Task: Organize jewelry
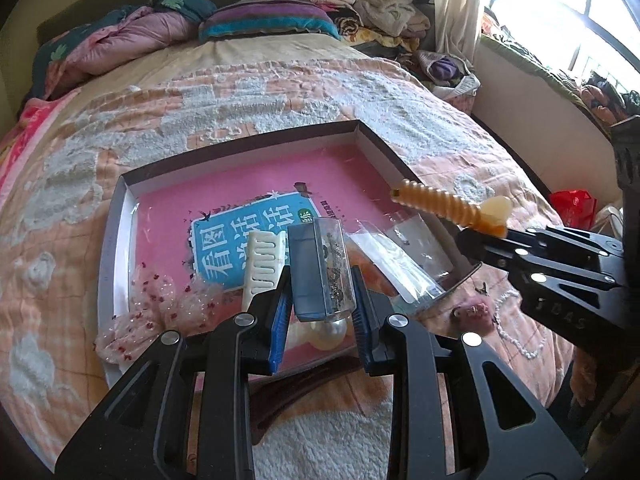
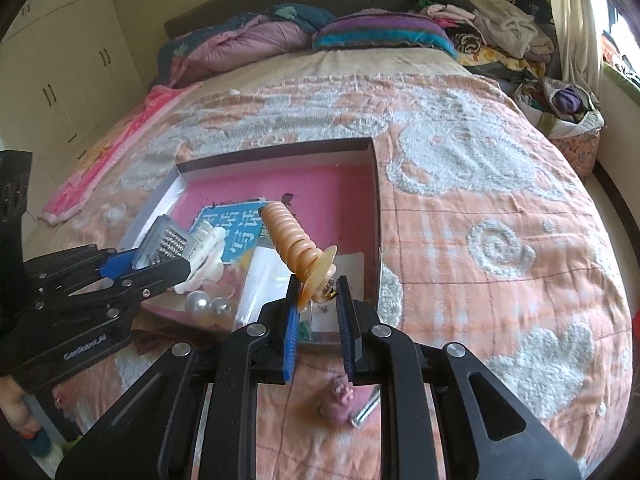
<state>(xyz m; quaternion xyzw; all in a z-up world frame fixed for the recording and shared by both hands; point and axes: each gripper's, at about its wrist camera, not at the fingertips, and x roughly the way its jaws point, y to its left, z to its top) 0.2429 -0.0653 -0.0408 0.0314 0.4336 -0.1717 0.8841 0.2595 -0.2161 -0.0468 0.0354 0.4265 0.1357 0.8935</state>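
Both jaws clamped, my left gripper [image 1: 320, 292] on one clear case [image 1: 326, 268], right gripper [image 2: 318, 300] on one amber clip [image 2: 294, 244], two pearls [image 2: 208, 304] at nine o'clock in the tray [image 2: 376, 200].

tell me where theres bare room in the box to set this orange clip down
The far half of the box is free: bare pink floor between the back wall, the right wall and the blue book. The near half is crowded: white comb, plastic bags, pearls, with both grippers above it, the left gripper clamping a clear case, the right gripper holding the orange clip.

striped pillow [image 2: 384, 34] at bedhead, clothes pile [image 2: 496, 20] beside.
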